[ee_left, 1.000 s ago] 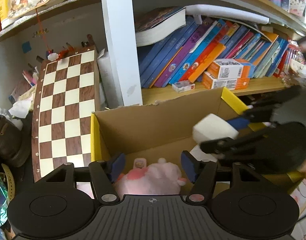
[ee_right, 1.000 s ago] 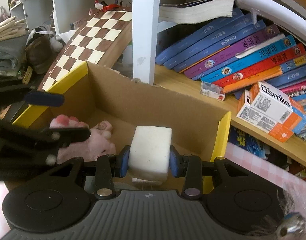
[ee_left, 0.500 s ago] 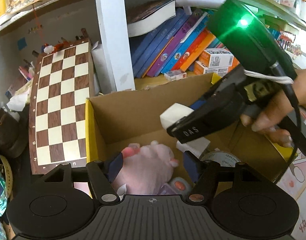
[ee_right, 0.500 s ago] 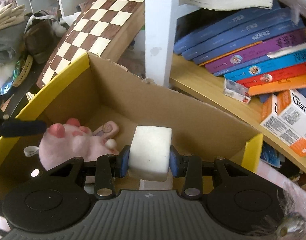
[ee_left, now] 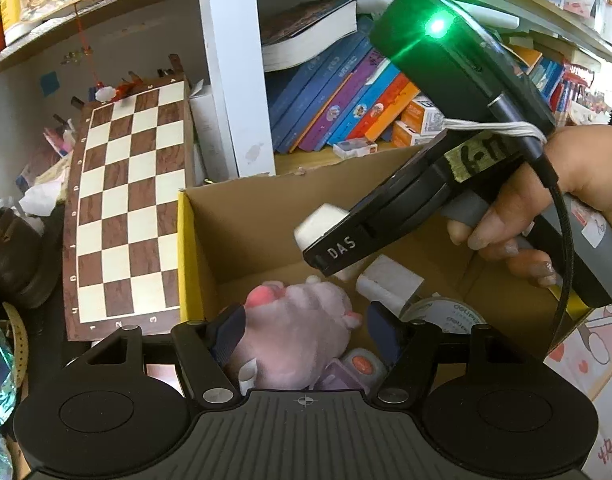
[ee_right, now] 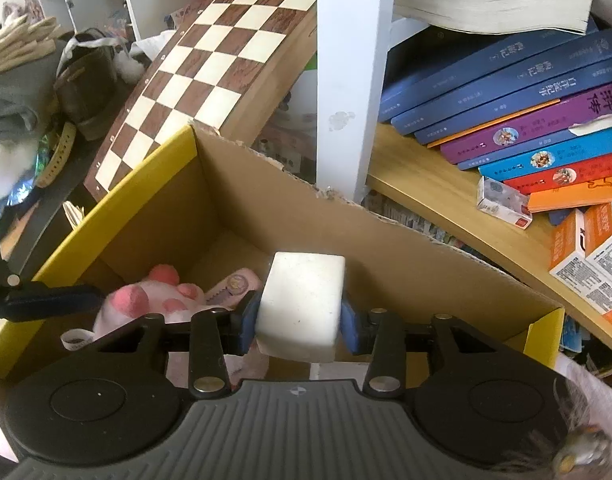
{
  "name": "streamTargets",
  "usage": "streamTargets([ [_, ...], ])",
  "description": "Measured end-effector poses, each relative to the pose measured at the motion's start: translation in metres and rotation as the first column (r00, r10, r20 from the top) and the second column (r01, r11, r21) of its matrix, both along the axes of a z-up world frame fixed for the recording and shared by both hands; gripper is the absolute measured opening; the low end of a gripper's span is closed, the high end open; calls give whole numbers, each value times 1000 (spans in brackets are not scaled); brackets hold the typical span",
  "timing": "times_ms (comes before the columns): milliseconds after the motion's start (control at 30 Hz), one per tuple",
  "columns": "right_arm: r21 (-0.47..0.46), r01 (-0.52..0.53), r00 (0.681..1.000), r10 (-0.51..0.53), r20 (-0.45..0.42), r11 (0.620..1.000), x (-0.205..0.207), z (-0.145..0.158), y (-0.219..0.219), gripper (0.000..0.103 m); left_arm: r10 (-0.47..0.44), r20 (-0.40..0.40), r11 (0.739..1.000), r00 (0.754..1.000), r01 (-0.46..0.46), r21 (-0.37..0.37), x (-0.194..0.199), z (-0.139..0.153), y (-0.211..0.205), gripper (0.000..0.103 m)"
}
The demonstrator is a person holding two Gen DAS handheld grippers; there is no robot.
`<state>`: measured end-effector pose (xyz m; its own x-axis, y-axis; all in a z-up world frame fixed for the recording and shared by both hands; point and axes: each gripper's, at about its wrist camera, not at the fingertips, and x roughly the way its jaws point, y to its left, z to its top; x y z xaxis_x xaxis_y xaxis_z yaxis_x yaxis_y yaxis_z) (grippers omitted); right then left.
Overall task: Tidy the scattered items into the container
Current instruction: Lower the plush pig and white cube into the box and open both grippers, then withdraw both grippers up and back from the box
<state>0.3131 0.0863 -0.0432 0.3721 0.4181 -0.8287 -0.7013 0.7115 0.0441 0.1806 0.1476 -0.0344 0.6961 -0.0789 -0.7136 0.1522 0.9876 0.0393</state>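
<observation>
Foam block (ee_right: 302, 304) lower over cardboard box (ee_right: 318, 220)

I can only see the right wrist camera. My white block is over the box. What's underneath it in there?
Observer: Roughly beneath the white block in your right gripper, a second white block lies on the floor of the cardboard box.
Child: Anything else besides the pink toy?
Observer: Yes, a tape roll lies beside that second block.
Child: Is my other gripper holding something?
Observer: No. The left gripper is open, with the pink plush between its fingers.
</observation>
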Motion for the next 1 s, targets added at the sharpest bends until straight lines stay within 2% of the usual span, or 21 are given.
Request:
streamTargets([
  [233, 43, 35, 999, -37, 25, 998, -6, 18, -11, 49, 7, 18, 1000, 1000, -7, 4, -5, 6, -2, 69],
  [433, 77, 71, 996, -75, 54, 994, -18, 36, -25, 55, 9, 43, 1000, 999, -9, 7, -13, 16, -6, 75],
  [733, 131, 108, 987, -122, 108, 986, -48, 68, -45, 56, 14, 83, 1000, 996, -14, 7, -35, 34, -8, 75],
  [1000, 201, 156, 973, -186, 135, 967, -90, 100, -82, 57, 26, 119, 1000, 993, -26, -7, -66, 53, -9, 75],
])
